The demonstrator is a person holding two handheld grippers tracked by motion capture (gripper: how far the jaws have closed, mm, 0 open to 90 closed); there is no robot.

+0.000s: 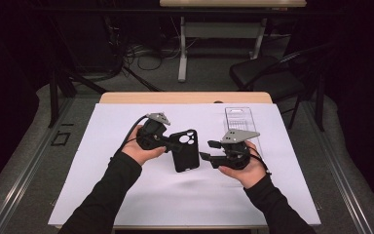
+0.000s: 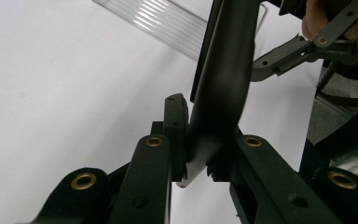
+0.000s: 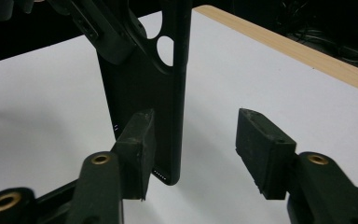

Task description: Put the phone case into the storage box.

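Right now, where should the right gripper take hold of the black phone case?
Probably the free long edge of the black phone case, from its right side: the left gripper clamps the opposite edge, and the open right gripper already straddles that thin wall.

Wooden table (image 1: 126, 97) — white sheet (image 1: 126, 195) over it, clear plastic tray (image 1: 237, 117) on top

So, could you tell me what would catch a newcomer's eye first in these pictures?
Most striking is the black phone case, held up above the middle of the white sheet by the left gripper, whose jaws are shut on its edge. Just to its right, the right gripper is open, with the case's edge between its jaws. Behind, a clear plastic tray lies flat near the sheet's far right corner.
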